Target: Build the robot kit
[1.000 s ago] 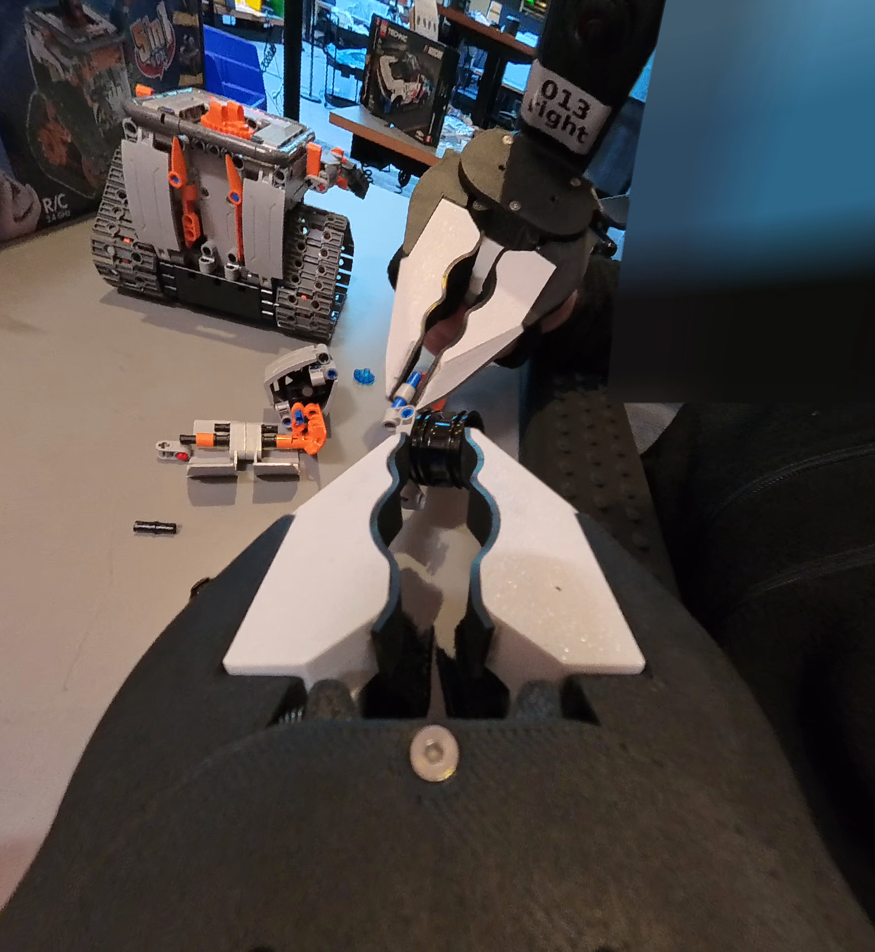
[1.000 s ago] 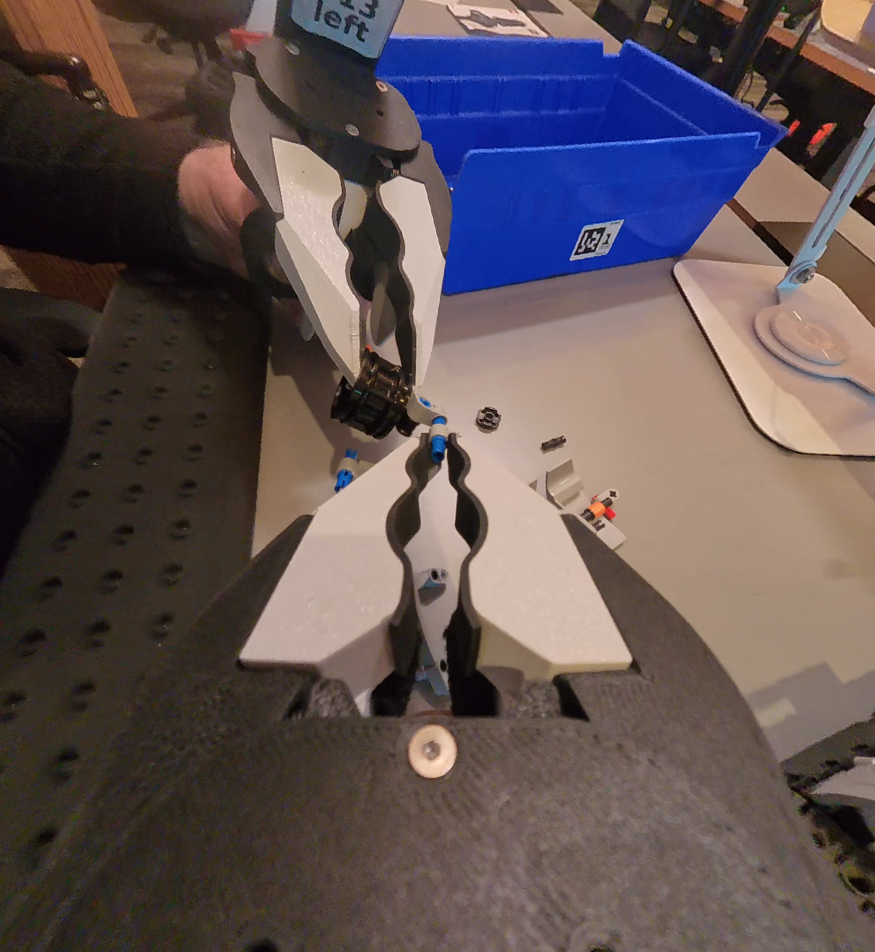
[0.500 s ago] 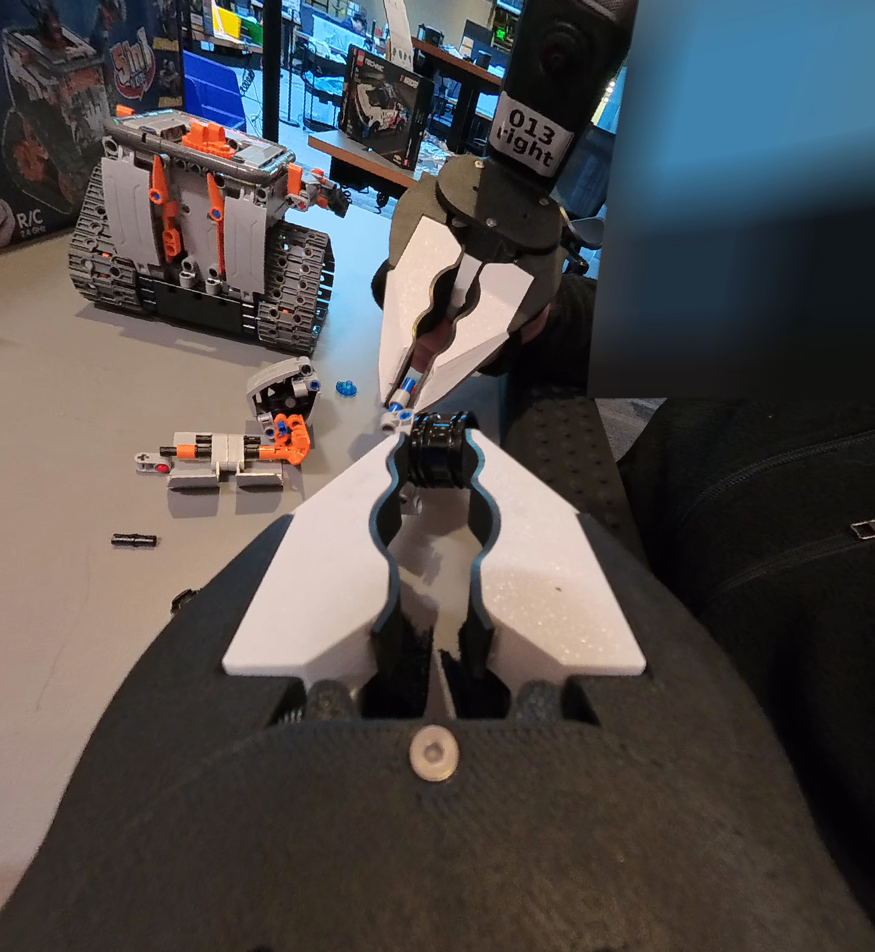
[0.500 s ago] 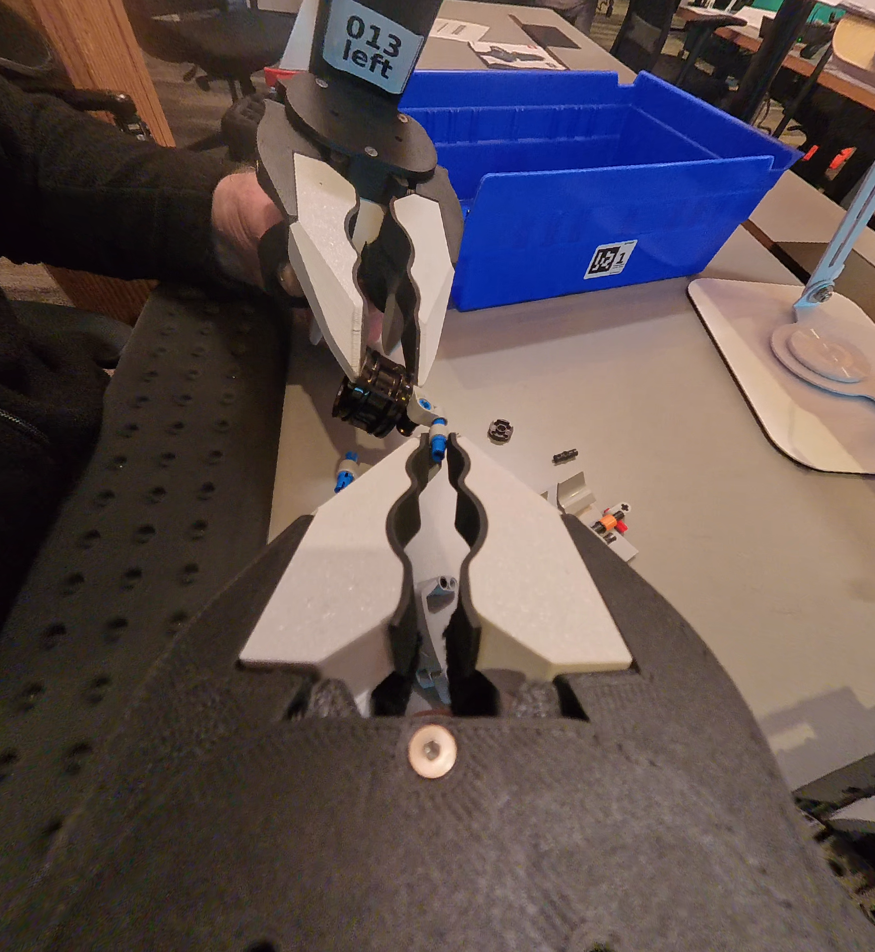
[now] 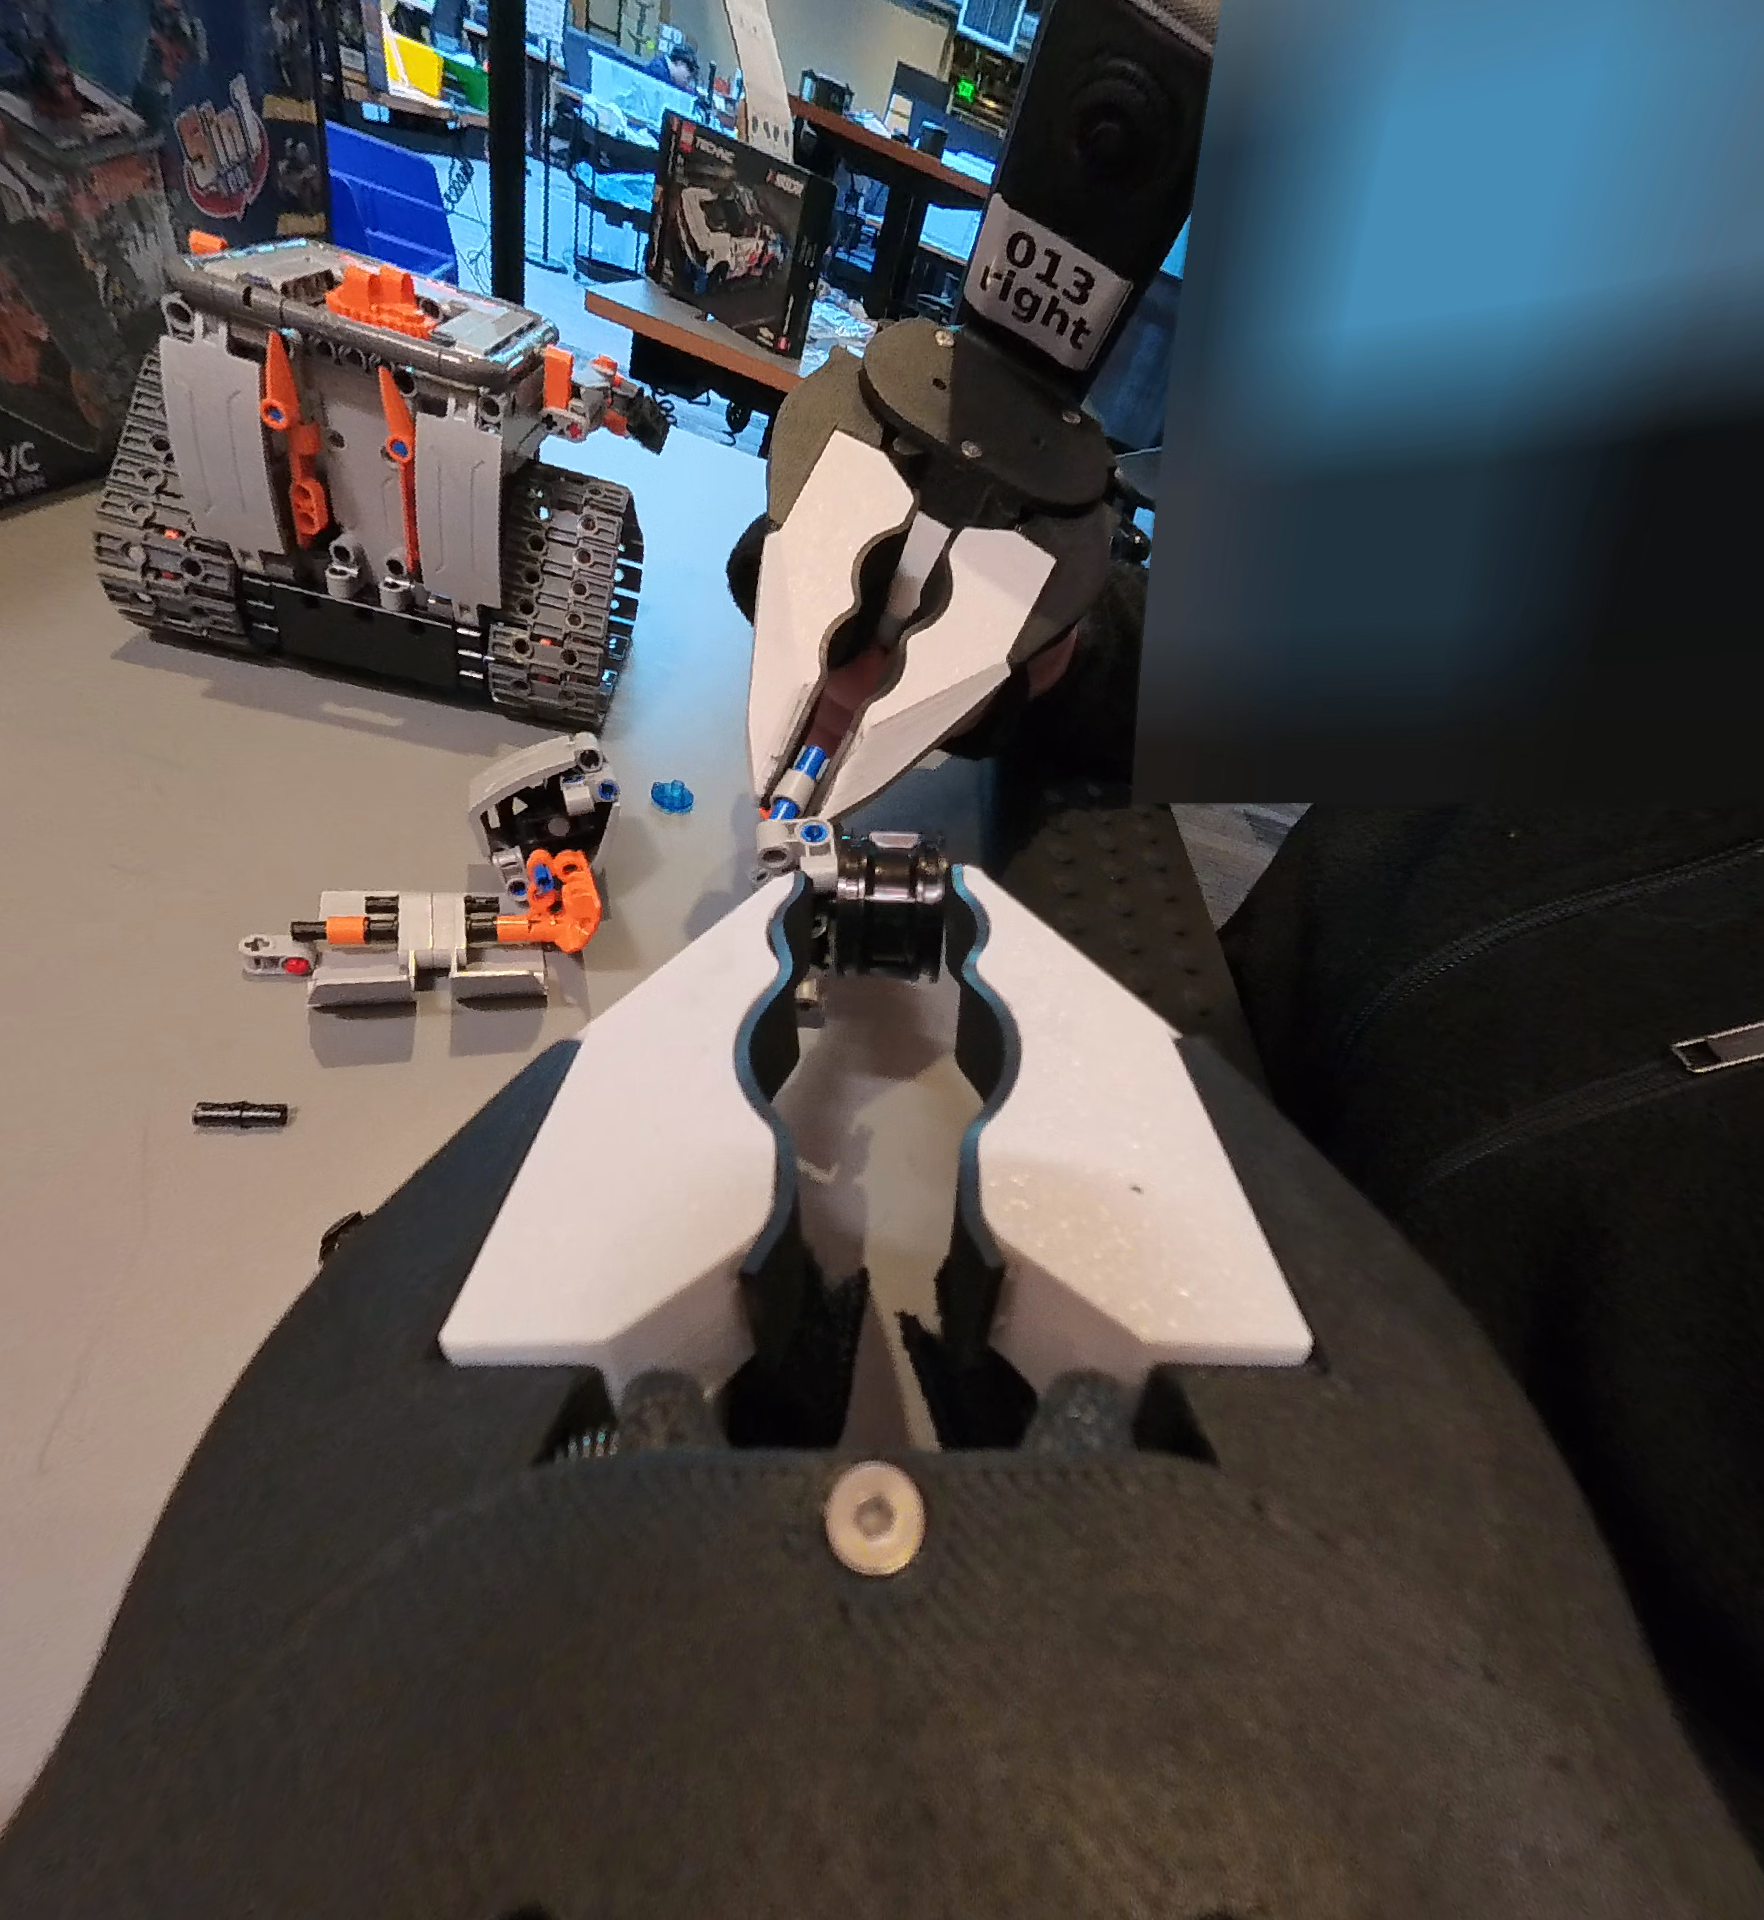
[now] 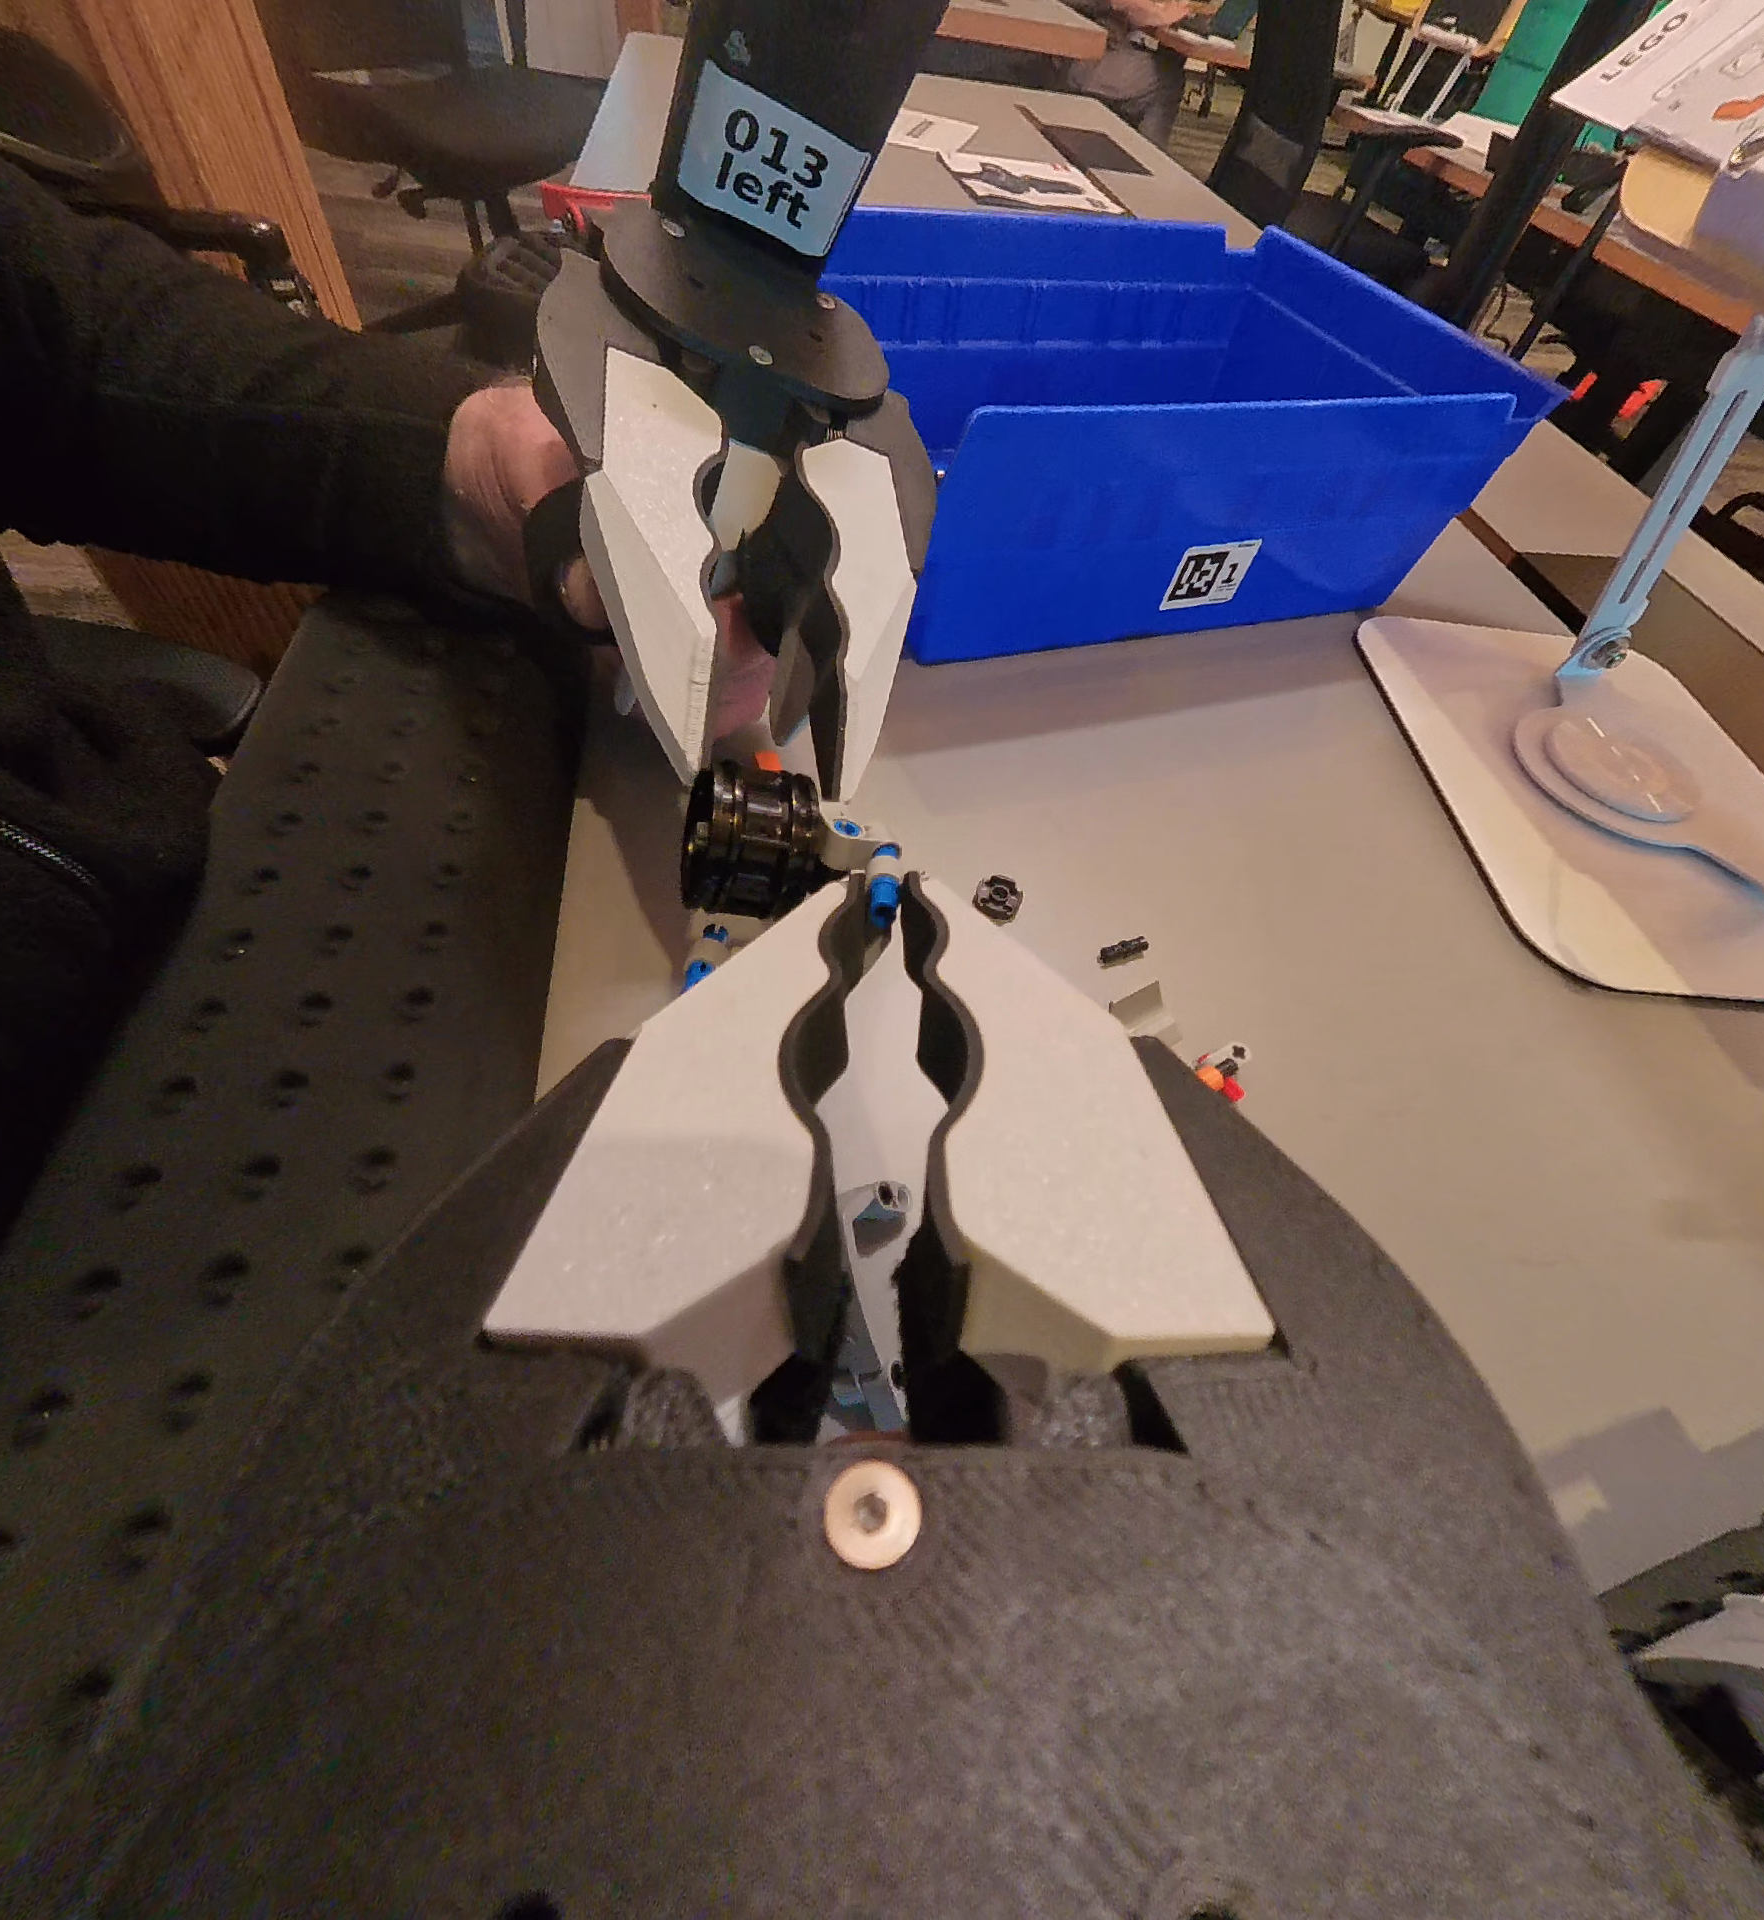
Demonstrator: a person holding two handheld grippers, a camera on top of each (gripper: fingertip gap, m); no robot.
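Left wrist view: both claws meet above the worktop (image 5: 78, 1195).
Left claw (image 5: 873, 894) clamps black wheel hub (image 5: 888, 914); right claw (image 5: 805, 795) pinches blue pin (image 5: 800, 779), probably seated in grey connector (image 5: 795, 840). Since a second ago: barely moved.

you are in a shared workshop or maker-style lab, set up for building brick models. a grey worktable (image 5: 78, 1195) carries a half-built tracked vehicle (image 5: 358, 499) and loose pieces, with printed toy-set boxes (image 5: 738, 260) standing behind. more long benches and shelving run into the background. on your other side sit a blue parts bin (image 6: 1221, 457), a white tablet stand (image 6: 1584, 769), office chairs (image 6: 442, 135) and a black perforated mat (image 6: 338, 935).
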